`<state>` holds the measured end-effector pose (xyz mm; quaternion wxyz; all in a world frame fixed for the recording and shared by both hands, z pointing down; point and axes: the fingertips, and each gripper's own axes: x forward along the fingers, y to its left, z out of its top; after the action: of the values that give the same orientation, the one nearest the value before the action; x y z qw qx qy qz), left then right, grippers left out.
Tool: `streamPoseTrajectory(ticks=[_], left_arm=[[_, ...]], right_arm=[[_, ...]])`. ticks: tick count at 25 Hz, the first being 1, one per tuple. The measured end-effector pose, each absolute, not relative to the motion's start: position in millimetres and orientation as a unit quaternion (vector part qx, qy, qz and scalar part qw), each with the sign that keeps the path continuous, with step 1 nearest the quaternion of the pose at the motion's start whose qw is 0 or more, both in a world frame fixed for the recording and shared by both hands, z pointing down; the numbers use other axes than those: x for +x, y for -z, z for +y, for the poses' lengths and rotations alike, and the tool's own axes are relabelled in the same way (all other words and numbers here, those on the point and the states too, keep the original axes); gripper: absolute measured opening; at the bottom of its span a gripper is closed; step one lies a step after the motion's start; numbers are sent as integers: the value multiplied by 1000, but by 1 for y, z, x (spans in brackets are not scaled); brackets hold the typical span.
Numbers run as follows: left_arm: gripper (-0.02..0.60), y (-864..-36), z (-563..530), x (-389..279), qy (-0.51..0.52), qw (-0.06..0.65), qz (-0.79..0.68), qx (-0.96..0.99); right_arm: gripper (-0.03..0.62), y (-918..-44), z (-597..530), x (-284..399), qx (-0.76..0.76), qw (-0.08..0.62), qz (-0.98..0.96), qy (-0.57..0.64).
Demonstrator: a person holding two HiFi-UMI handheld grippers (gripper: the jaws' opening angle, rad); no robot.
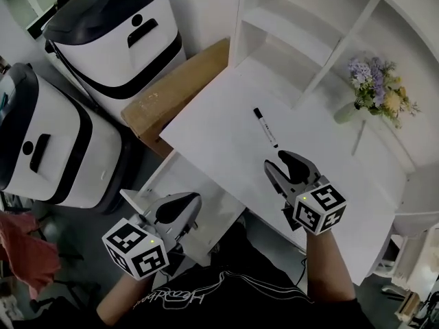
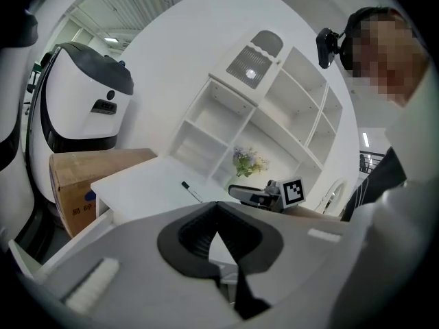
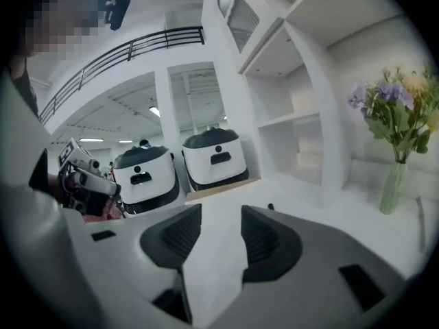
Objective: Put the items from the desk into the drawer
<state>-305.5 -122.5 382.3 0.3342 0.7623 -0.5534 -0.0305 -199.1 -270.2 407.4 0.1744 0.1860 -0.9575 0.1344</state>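
Observation:
A black-and-white marker pen [image 1: 265,127] lies alone on the white desk [image 1: 226,142]; it shows in the left gripper view too, the pen [image 2: 191,191]. My right gripper [image 1: 276,162] hovers just short of the pen's near end, open with nothing between its jaws [image 3: 221,218]. Only the pen's dark tip [image 3: 271,206] peeks above the right jaw. An open white drawer [image 1: 156,175] sticks out under the desk's left front edge. My left gripper [image 1: 191,203] hangs over that drawer, jaws shut and empty [image 2: 218,208].
A cardboard box [image 1: 175,91] stands against the desk's left side, with two white-and-black bins [image 1: 116,33] [image 1: 48,142] beyond it. A white shelf unit [image 1: 309,26] rises at the desk's back. A vase of flowers [image 1: 374,91] stands at the right.

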Motion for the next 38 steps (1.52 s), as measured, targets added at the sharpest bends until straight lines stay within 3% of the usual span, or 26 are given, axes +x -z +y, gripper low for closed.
streamPoseTrajectory(ticks=[8, 19, 38], left_arm=[[8, -404, -153, -321, 32, 356, -577, 734], [8, -422, -164, -337, 35, 375, -598, 707], [8, -428, -148, -346, 35, 380, -607, 697]], right_arm=[[166, -471, -340, -208, 195, 275, -936, -102], [166, -536, -377, -217, 210, 362, -902, -107], [83, -553, -378, -214, 222, 393, -884, -124]])
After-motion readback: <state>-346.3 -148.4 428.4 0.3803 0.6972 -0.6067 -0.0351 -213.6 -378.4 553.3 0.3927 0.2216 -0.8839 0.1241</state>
